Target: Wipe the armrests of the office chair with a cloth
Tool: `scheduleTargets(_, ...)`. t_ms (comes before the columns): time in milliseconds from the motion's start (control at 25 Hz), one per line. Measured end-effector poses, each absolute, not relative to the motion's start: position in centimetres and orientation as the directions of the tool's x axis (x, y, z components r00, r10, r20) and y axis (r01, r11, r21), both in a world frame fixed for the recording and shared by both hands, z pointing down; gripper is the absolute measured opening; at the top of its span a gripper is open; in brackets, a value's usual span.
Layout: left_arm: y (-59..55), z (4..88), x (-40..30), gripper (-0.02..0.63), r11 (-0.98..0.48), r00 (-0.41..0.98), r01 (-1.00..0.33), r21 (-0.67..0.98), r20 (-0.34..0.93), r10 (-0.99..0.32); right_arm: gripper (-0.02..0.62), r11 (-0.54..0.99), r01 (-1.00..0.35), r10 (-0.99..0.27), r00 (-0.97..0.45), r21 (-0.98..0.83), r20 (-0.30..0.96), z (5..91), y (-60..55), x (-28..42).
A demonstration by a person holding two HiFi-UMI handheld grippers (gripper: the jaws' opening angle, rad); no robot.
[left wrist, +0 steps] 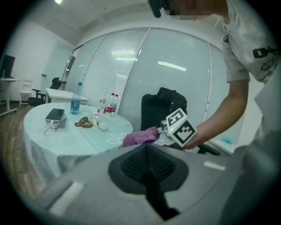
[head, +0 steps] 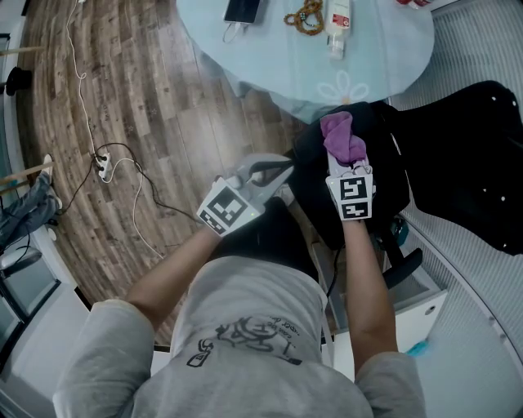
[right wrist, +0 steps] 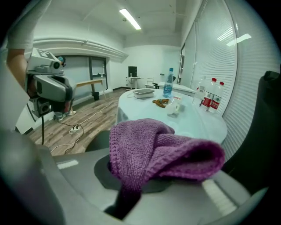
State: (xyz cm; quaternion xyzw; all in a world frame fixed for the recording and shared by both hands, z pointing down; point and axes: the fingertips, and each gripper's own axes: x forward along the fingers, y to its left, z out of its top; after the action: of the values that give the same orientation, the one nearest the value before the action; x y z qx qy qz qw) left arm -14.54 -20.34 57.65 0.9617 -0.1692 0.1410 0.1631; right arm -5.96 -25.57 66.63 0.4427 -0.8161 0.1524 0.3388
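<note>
A bunched purple cloth (head: 344,137) sticks out of my right gripper (head: 342,159), which is shut on it over the black office chair (head: 384,184). The cloth (right wrist: 160,154) fills the right gripper view and hides the jaws' tips. It rests on or just above the chair's dark near side; I cannot tell which part is the armrest. My left gripper (head: 276,168) hovers just left of the chair with its jaws shut on nothing. In the left gripper view, the cloth (left wrist: 140,137) and the right gripper's marker cube (left wrist: 180,127) show ahead of the left gripper (left wrist: 147,169).
A round table (head: 392,57) with a pale cover stands behind the chair, carrying a phone (head: 243,10), beads (head: 306,16) and a small bottle (head: 337,24). A power strip (head: 101,167) with cables lies on the wood floor at left. A white cabinet (head: 421,306) sits lower right.
</note>
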Motion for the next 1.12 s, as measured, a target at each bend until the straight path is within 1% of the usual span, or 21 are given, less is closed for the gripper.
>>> scheduleTargets(320,-20.5,57.8,-14.6,0.002,-0.888,0.9,-0.378,0.263,0.329,-0.285,0.029,0.67,-0.742,-0.548,-0.489,0.007,0.678,65.9,-21.8,-12.9)
scheduleTargets(560,-20.4,57.8,-14.4,0.002,-0.888,0.901,-0.377,0.264,0.328,-0.285,0.032,0.722,-0.692,-0.518,-0.529,0.011,0.672,65.9,-21.2,-14.0)
scheduleTargets(680,-20.4,57.8,-14.3,0.002,-0.888,0.901,-0.378,0.264,0.328,-0.286,0.032,0.737,-0.675,-0.507,-0.525,0.029,0.684,66.2,-21.7,-13.2)
scheduleTargets(1000,-20.6,57.7,-14.7,0.002,-0.887,0.897,-0.383,0.259,0.333,-0.291,0.032,0.687,-0.722,-0.553,-0.451,0.077,0.701,67.0,-26.0,-6.6)
scheduleTargets(1120,-20.7,57.8,-14.9,0.002,-0.885,0.895,-0.388,0.258,0.335,-0.295,0.032,0.643,-0.76,-0.58,-0.408,0.089,0.705,67.4,-28.1,-3.3)
